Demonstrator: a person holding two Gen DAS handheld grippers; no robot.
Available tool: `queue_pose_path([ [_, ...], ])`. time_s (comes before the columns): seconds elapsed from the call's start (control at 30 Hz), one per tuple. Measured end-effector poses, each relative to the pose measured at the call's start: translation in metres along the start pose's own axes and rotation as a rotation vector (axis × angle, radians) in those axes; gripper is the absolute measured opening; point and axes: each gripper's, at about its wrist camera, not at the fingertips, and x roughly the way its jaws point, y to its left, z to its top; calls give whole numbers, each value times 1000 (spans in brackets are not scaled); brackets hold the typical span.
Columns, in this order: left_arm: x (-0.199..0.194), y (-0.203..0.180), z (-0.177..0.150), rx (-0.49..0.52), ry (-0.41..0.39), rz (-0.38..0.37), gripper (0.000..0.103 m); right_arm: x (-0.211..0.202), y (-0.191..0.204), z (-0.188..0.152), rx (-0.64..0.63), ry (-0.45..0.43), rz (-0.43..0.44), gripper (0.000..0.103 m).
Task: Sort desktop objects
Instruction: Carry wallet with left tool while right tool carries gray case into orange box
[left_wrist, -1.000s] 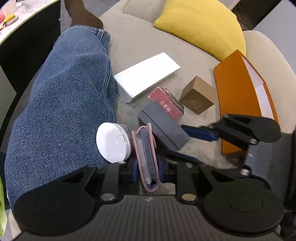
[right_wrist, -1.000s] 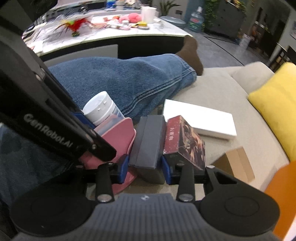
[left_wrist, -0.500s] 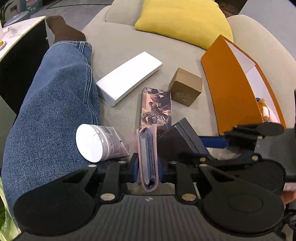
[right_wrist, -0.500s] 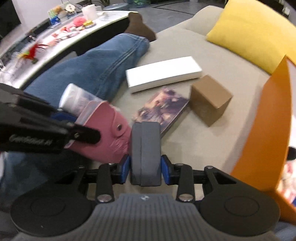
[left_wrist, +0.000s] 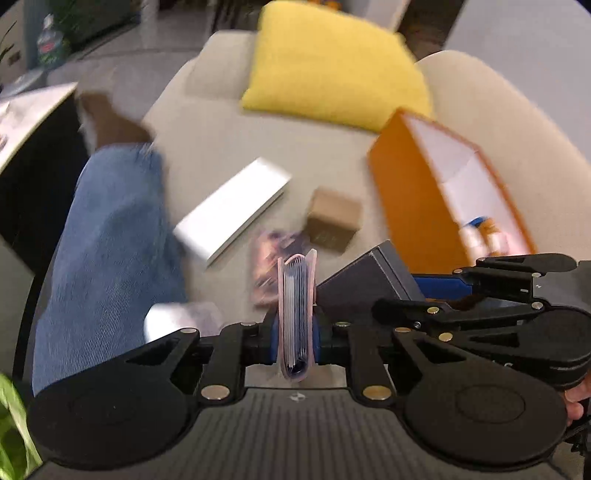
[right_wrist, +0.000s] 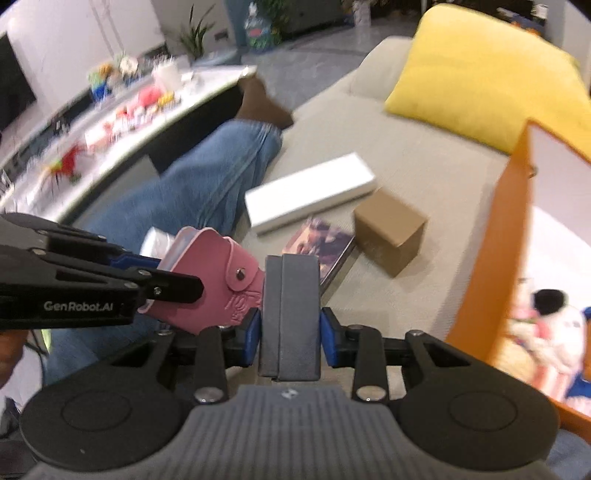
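My left gripper (left_wrist: 295, 339) is shut on a pink card wallet (left_wrist: 297, 314), held on edge above the beige sofa; the wallet also shows in the right wrist view (right_wrist: 218, 280). My right gripper (right_wrist: 290, 332) is shut on a dark grey box (right_wrist: 290, 314), which shows to the right in the left wrist view (left_wrist: 369, 273). On the sofa lie a white flat box (right_wrist: 310, 192), a picture-covered box (right_wrist: 321, 243), a brown cube box (right_wrist: 388, 229) and a white jar (left_wrist: 173, 317). An orange bin (right_wrist: 487, 258) stands open at the right.
A person's leg in blue jeans (left_wrist: 107, 236) lies along the left of the sofa. A yellow cushion (left_wrist: 332, 62) sits at the back. A white table (right_wrist: 110, 122) with toys stands beyond the leg. Toys lie inside the orange bin (right_wrist: 546, 325).
Both grippers have lifted their objects off the sofa and moved up and toward the orange bin. The picture-covered box now lies flat and uncovered.
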Motion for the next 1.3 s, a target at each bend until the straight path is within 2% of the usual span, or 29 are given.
queue_pose_path([
  [0.13,-16,-30,32,65,-67,-79,19,-48,-23,10,69,-118,-23,36],
  [0.33,-19,-87,90,176,-136,-202,19,-115,-64,24,145,-300,-139,36],
  [0.47,9,-127,126,224,-112,-229,19,-131,-106,29,236,-360,-217,36],
  [0.57,47,-151,148,228,-59,-225,19,-123,-139,32,308,-358,-248,36],
  [0.67,89,-168,161,225,-1,-192,19,-106,-171,34,383,-335,-262,36],
  [0.8,144,-185,170,264,56,-86,18,-72,-202,36,456,-295,-249,36],
  [0.9,169,-190,168,293,95,4,18,-45,-222,35,492,-252,-232,35],
  [1.1,204,-195,169,296,167,77,19,-8,-246,25,560,-186,-180,35],
  [1.3,203,-196,167,271,189,104,19,9,-259,19,622,-160,-129,36],
])
